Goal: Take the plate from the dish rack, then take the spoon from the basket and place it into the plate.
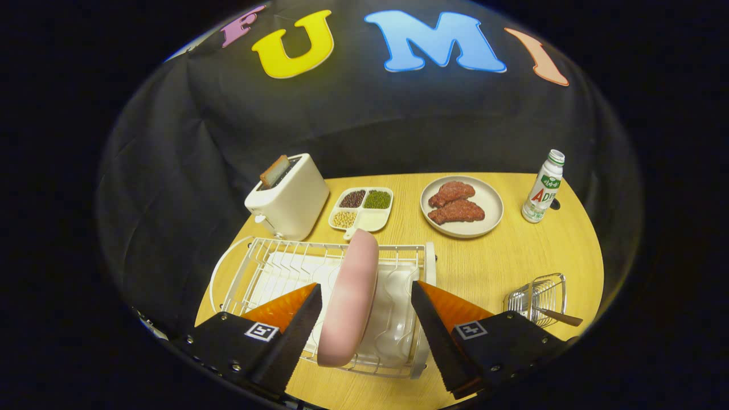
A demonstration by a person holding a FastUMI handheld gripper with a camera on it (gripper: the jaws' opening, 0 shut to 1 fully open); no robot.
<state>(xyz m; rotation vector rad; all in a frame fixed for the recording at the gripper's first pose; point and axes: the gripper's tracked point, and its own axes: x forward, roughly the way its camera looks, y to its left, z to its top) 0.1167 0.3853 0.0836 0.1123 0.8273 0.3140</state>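
Pink plate (350,296) stands on edge in the white wire dish rack (256,267) at the surface's (512,256) near edge, between the fingers of the hand-held gripper (364,319); fingers spread, neither touching it; spoon (561,316) in the basket (538,296), right.

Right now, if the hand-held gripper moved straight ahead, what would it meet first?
Most likely the pink plate, standing on edge in the dish rack between the open fingers of the hand-held gripper; depth is uncertain.

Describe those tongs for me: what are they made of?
The tongs are two wedge-shaped fingers tapering to points, with toothed inner edges. Each sits on a black block fixed with small screws and carrying a square black-and-white marker. I cannot tell the material. They stand open around the plate.
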